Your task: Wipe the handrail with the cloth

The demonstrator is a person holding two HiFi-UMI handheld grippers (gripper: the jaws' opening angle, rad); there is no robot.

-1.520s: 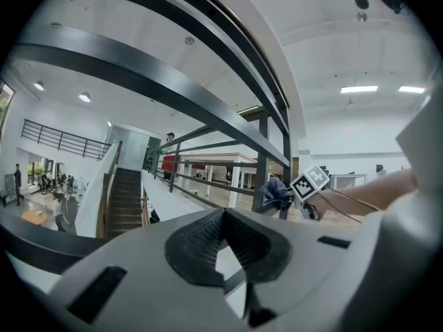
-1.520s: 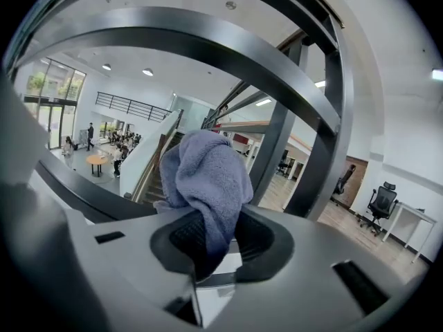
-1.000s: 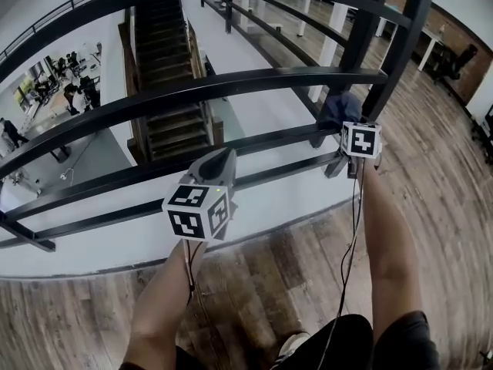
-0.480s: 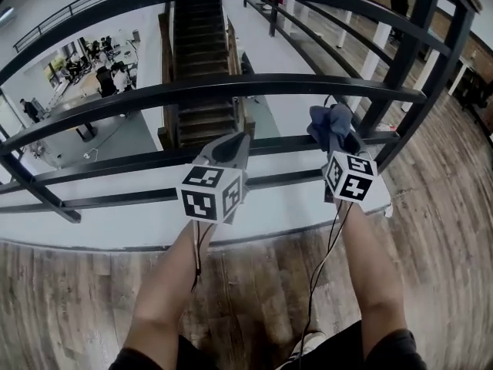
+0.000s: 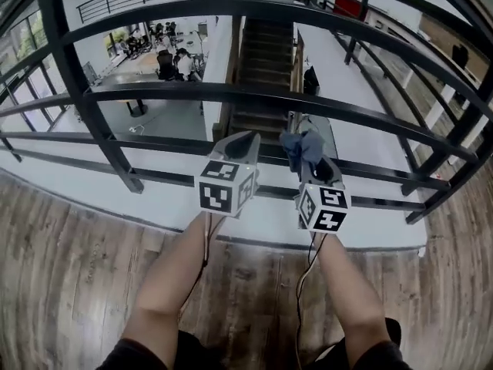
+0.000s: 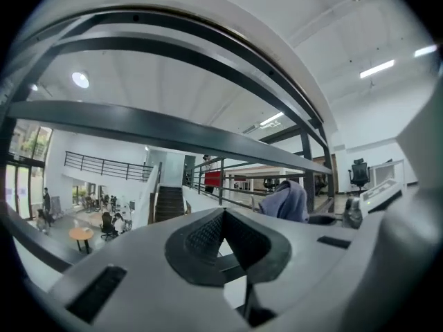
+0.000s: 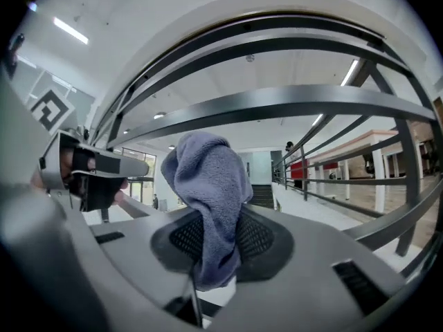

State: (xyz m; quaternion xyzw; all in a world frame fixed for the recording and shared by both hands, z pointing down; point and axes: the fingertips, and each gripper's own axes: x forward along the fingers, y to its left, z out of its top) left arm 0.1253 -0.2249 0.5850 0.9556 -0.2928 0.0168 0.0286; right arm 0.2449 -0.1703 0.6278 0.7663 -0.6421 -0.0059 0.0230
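We count two grippers, both on our side of the railing (image 5: 192, 92). The left gripper (image 5: 245, 139) has its jaws together on nothing. The right gripper (image 5: 314, 164) has its jaws clamped on the one cloth (image 5: 302, 146). Each gripper carries one marker cube, so there are two: the left cube (image 5: 225, 187) and the right cube (image 5: 323, 206). Two forearms reach toward the railing, the left forearm (image 5: 173, 272) and the right forearm (image 5: 347, 284). The railing shows four horizontal bars, the topmost being the handrail (image 5: 254, 8), and two uprights, the left post (image 5: 88, 99) and the right post (image 5: 454, 156). Beyond the railing we see one staircase (image 5: 266, 60). The people (image 5: 173, 62) below the railing are too small for us to count.
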